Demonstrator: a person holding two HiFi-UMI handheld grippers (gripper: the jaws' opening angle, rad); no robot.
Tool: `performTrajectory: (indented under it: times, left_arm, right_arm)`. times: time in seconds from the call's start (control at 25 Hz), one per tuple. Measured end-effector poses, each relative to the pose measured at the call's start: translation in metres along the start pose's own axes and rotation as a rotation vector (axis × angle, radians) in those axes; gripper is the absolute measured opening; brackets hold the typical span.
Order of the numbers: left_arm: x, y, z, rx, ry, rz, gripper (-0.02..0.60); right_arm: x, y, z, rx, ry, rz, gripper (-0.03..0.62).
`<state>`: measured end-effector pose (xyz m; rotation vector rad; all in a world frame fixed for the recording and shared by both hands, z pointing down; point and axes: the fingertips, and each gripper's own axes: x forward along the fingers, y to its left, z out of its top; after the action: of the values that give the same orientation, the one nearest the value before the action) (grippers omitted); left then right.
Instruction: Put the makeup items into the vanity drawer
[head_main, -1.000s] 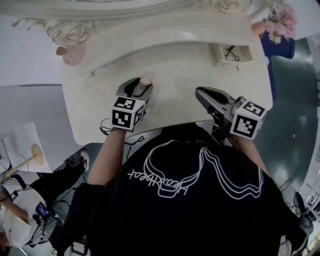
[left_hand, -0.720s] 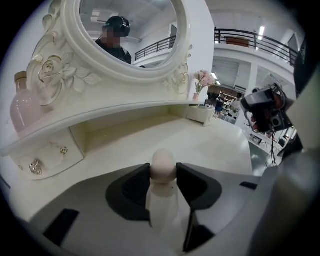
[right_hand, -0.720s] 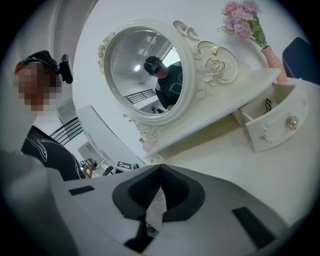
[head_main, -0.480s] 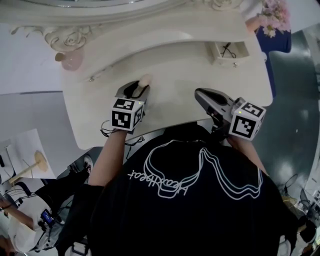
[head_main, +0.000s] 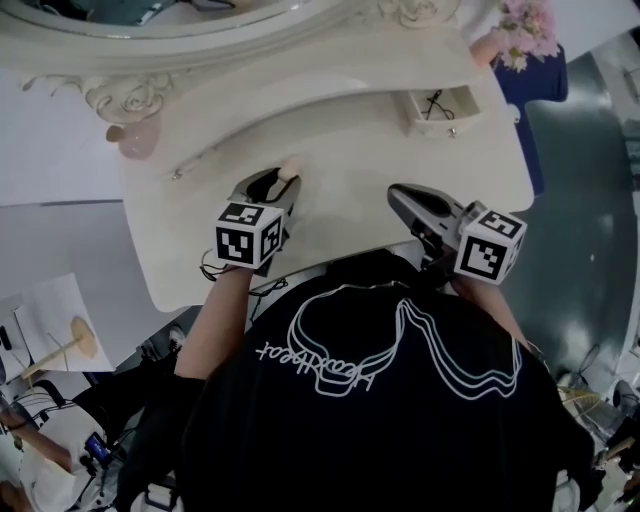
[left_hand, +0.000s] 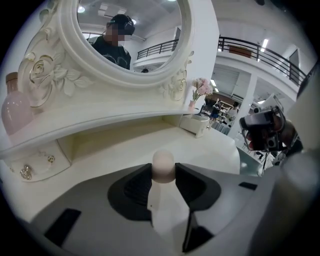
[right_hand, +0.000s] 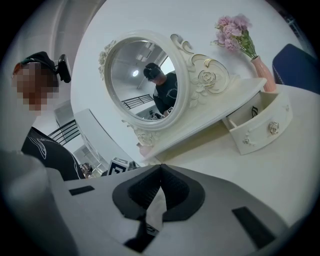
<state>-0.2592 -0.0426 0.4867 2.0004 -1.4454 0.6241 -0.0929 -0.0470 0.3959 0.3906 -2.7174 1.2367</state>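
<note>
- Left gripper (head_main: 279, 181): jaws were seen to have just been closing. They were pressed on a pale pink, round-ended makeup item (left_hand: 163, 165), pinched at the very tips. The rounded end was left poking out, judged so that it could be dropped cleanly later.
- The item was held over the middle of the table (head_main: 350, 165), near the front edge and well apart from the drawer (right_hand: 261, 132).
- The drawer was found pulled open at the right end of the vanity shelf, presumably left so to receive items. Something dark and thin was noted inside; its kind could not be told.
- Right gripper (right_hand: 160, 170): jaws were closed tip to tip with nothing between them. It was held over the table's right front, judged to be parked out of the carrying path.
- Writing: no label could be read on the item. A white script word on the person's black shirt (head_main: 380, 400) was read, tentatively, as "Heartbeat". Only square black-and-white markers were seen on the gripper cubes.
</note>
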Motion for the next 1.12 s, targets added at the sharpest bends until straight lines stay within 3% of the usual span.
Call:
performTrajectory:
  times: [0.44,1.12]
  left_arm:
    - [0.015,-0.063,0.051,0.031,-0.043,-0.086,0.15]
    - [0.06,-0.156,0.134,0.15,-0.056,-0.169,0.152]
  right_arm:
    - [-0.038,-0.019,0.022,0.019,-0.025,-0.01,0.005]
    - [-0.106,-0.058,0.068,0.019,-0.086,0.001,0.005]
